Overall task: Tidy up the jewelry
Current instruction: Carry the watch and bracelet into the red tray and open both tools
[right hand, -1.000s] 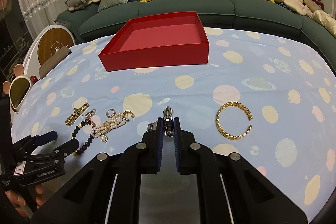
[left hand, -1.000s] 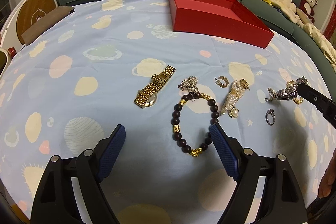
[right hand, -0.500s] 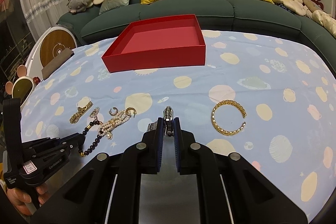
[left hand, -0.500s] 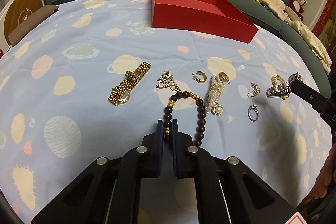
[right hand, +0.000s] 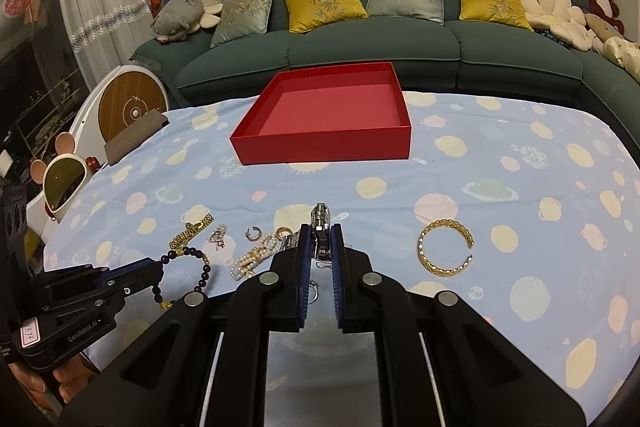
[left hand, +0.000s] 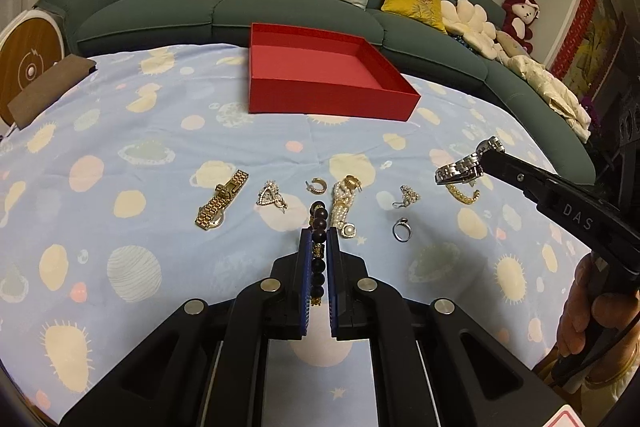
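While both claws grip jewelry above the planet-print desk (left hand: 120, 131):

Red box (right hand: 328, 115) open at far centre of desk, nothing visible inside. Left claw (left hand: 319, 247) pressed together on dark bead bracelet (left hand: 319, 223), beads lined up between blue pads, rest of loop dangling in right view (right hand: 188, 267). Right claw (right hand: 320, 247) pinching silver watch (right hand: 321, 223), lifted off cloth in left view (left hand: 464, 167). Flat on cloth, left to right: gold watch (left hand: 220, 201), crystal triangle brooch (left hand: 271, 195), small hoop earring (left hand: 317, 185), pearl strand (left hand: 344, 205), crystal earring (left hand: 408, 195), silver ring (left hand: 401, 230). Gold cuff bangle (right hand: 446, 247) well apart, to the right.
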The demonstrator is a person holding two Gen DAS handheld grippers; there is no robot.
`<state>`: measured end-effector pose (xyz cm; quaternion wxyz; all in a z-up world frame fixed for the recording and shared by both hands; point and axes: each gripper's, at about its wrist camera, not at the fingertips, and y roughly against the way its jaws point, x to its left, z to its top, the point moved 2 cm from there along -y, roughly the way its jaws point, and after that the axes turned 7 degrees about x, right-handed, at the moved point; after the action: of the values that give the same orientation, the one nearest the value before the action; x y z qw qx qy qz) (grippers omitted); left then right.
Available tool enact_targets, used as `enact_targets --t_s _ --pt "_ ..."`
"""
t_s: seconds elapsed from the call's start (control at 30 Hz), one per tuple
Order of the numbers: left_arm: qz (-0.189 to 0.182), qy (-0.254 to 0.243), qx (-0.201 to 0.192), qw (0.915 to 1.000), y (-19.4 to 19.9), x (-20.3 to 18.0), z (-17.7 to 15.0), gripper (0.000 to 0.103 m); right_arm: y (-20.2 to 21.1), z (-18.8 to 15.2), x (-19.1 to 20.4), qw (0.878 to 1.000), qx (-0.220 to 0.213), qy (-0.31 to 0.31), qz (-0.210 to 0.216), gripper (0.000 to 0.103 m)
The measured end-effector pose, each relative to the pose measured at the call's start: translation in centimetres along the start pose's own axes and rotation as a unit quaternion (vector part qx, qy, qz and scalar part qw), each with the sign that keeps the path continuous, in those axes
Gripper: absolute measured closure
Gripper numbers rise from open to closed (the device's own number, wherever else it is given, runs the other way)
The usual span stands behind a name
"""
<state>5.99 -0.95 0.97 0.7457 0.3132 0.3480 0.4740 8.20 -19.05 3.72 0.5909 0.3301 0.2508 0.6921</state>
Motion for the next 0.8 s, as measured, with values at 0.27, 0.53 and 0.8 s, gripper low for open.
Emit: enact_targets --t_s 0.27,0.53,0.8 --pt "-0.020 0.012 -0.030 0.9993 2.0 -0.4 3.1 0.099 0.6 1.3 0.3 1.000 -0.013 -0.009 0.019 0.094" --pt "-0.027 0.018 -0.062 0.9976 3.9 -0.4 6.2 0.099 1.3 2.8 -1.6 0.994 -0.017 -0.059 0.086 0.094" --pt "-0.022 -0.006 -0.062 0.9978 4.0 -1.2 9.4 0.099 1.4 5.5 -2.3 0.993 -0.011 -0.063 0.102 0.094"
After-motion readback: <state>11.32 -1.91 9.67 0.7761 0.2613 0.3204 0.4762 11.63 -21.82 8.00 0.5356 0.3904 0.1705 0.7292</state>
